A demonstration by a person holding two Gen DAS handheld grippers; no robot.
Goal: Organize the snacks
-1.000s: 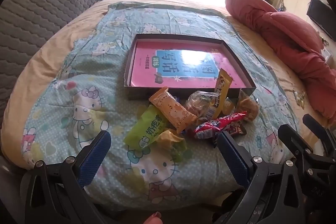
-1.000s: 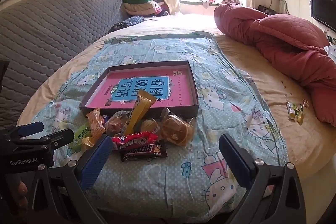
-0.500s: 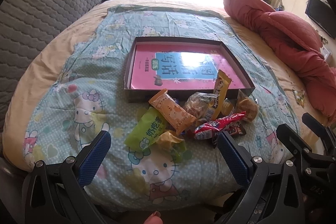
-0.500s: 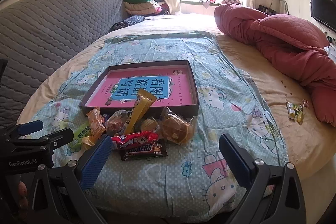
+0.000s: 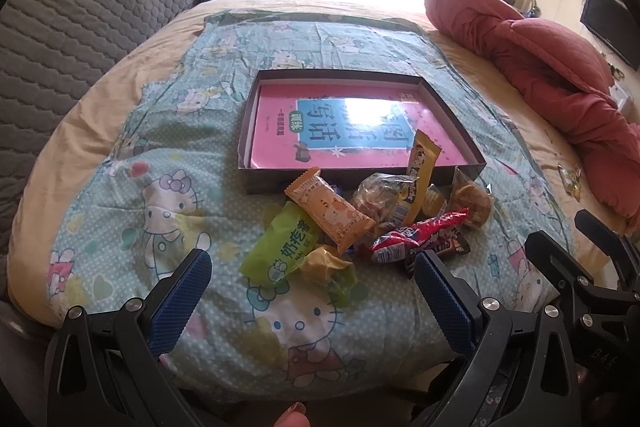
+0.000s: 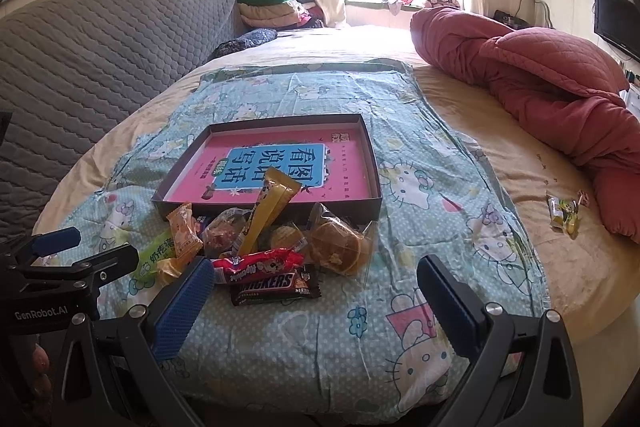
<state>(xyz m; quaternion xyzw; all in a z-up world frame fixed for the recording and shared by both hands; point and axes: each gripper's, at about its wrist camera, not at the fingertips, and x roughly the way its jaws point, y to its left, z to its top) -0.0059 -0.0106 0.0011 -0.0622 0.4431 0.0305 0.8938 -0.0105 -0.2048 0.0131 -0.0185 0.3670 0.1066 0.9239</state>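
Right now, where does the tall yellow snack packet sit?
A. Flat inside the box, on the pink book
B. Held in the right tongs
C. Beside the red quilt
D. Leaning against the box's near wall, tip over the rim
D: the yellow packet rises from the snack pile, propped against the near wall of the box, its tip above the rim.

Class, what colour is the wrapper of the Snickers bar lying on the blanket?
Dark brown, with white lettering: the Snickers bar shows best in the right wrist view.

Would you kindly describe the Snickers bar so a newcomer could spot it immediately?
Start at the shallow box holding a pink book on the Hello Kitty blanket. A snack pile lies against its near wall. The Snickers bar sits at the pile's nearest edge, just in front of the red wrapper; it is the only dark brown one.
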